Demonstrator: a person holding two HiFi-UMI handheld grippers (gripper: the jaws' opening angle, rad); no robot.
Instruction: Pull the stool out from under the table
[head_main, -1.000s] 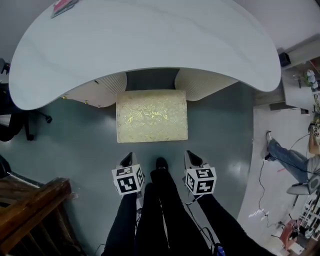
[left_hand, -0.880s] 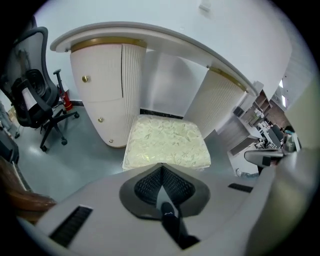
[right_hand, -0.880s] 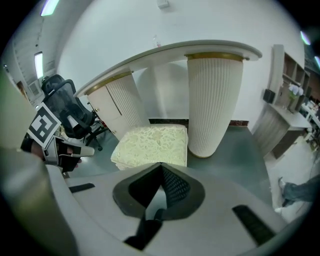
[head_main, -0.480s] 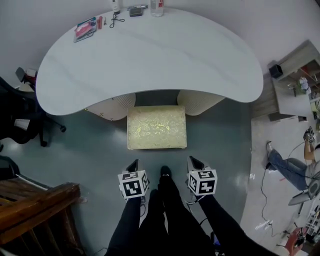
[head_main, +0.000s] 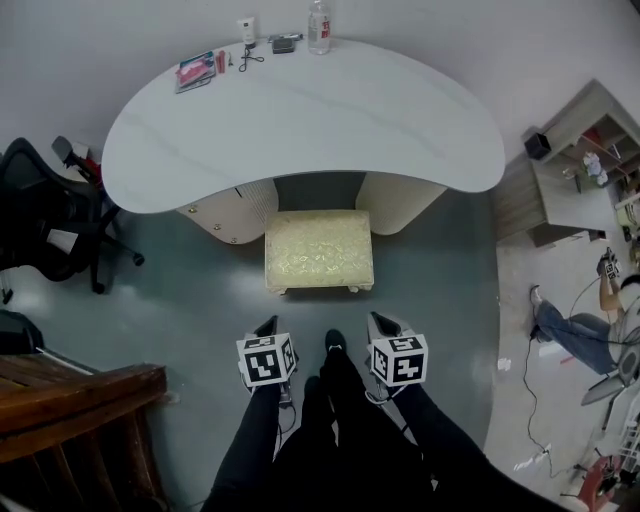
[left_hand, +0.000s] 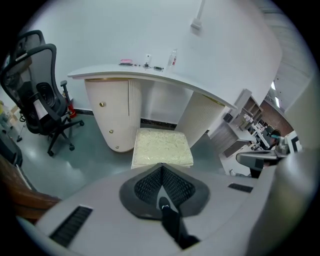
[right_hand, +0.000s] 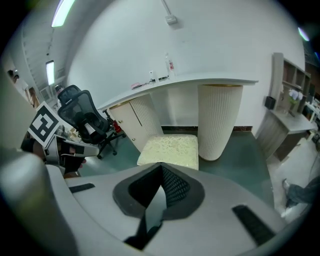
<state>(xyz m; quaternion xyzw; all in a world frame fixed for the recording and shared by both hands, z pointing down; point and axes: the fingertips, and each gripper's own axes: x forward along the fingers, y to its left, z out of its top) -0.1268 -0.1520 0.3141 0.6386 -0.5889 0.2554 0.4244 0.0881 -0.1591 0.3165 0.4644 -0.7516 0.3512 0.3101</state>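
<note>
Plainly, cream floral-patterned square stool (head_main: 319, 250)

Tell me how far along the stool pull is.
Looks mostly done: the stool sits in front of the table, seat uncovered, its back edge between the pedestals. Nothing in hand: left gripper and right gripper are shut, empty, short of it. Left: perhaps a further pull.

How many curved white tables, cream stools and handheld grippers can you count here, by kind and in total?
Curved white table: 1
Cream stool: 1
Handheld grippers: 2 (left gripper, right gripper)
Total: 4
</note>
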